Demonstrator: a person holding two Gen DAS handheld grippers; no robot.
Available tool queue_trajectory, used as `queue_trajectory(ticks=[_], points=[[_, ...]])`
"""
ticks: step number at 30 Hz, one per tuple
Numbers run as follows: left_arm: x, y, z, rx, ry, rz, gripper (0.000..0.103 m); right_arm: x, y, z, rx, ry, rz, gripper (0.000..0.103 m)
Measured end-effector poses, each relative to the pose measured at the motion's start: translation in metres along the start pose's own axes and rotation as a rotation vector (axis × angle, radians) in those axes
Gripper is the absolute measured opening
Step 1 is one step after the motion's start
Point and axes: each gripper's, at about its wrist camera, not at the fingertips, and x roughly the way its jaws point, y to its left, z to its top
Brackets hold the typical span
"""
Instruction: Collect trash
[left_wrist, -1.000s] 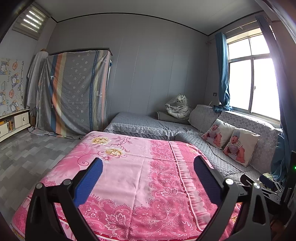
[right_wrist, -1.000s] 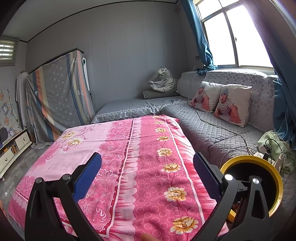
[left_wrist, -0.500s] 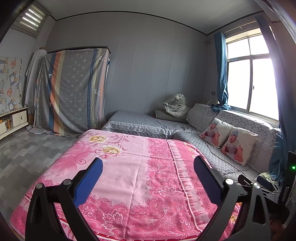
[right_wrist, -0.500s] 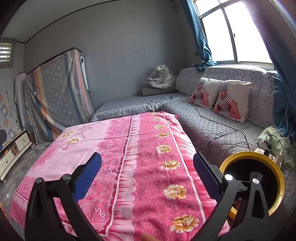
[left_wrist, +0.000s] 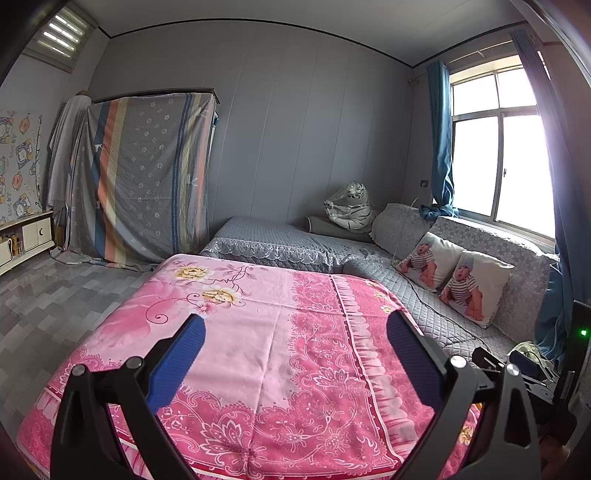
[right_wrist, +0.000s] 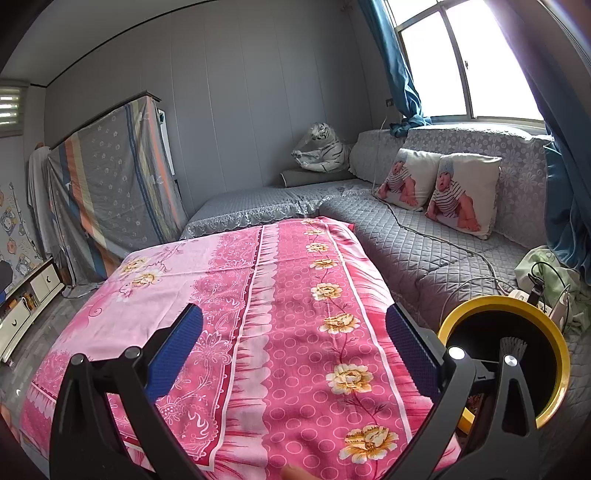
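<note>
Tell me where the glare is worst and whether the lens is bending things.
Left wrist view: the window blows out white at the right edge, and the ceiling line bows. Right wrist view: the window flares at top right; the pink bedspread stays evenly lit and sharp, and dark vignette fills the corners.

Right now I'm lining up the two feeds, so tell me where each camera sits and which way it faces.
Left wrist: on the left gripper, jaws open, facing across the pink bedspread toward the grey back wall; part of the other rig shows at right.
Right wrist: on the right gripper, open, facing likewise; yellow-rimmed bin at right, a fingertip at the bottom edge.
Shared: the bedspread, toy tiger, baby-print cushions.
</note>
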Motion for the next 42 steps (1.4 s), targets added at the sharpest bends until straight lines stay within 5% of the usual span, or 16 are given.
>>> queue_trajectory(ticks=[42], points=[[0.0075,-0.0009,-0.0063,0.009,0.023,-0.025,0.095,0.0058,-0.0044,-0.0038,0.023,0.029,0.002,0.095]])
